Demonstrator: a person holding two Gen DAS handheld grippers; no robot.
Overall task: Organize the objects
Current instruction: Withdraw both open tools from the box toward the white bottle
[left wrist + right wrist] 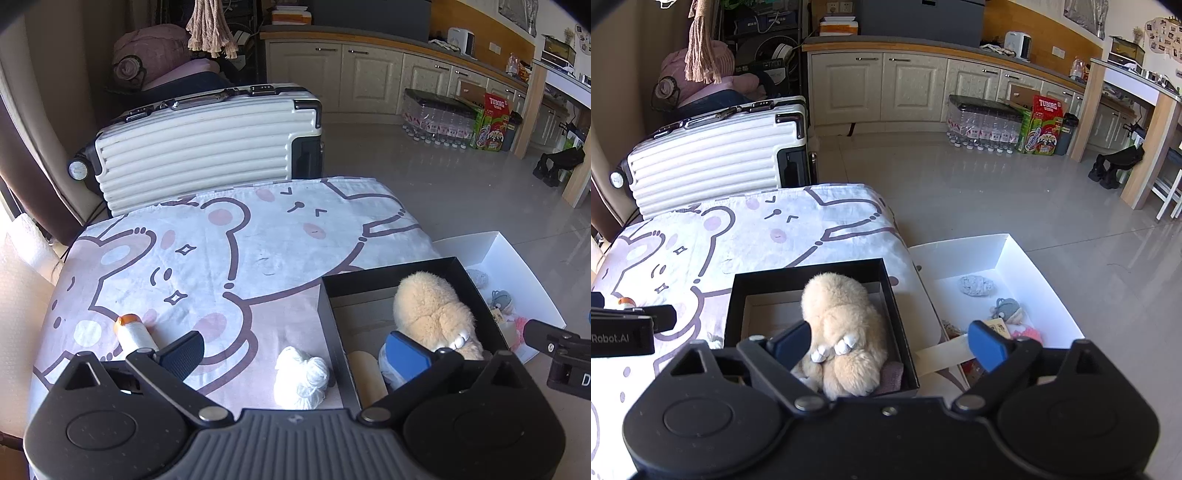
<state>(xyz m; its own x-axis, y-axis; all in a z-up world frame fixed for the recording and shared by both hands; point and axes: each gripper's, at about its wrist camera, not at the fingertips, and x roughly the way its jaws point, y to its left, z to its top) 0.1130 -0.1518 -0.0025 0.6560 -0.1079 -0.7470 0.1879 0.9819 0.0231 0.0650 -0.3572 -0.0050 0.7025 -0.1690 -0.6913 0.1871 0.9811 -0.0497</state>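
Observation:
A cream plush toy [842, 325] lies in the black box [805, 266] on the bear-print cloth [236, 236]; in the left wrist view the plush toy [428, 310] and black box [388, 266] sit at the right. My right gripper [890, 341] stands open above the box, its fingers apart from the toy. My left gripper [295, 354] is open above a white balled cloth [301, 378], not touching it. A white tube with an orange cap [133, 332] lies on the cloth by the left finger. A blue-lidded jar and a beige roll show in the box under the right finger.
A white tray box [1008, 254] beside the table holds small grey and pink toys [1004, 310]. A white ribbed suitcase [207, 147] stands behind the table. Cabinets, bottled water packs [982, 125] and a tiled floor lie beyond.

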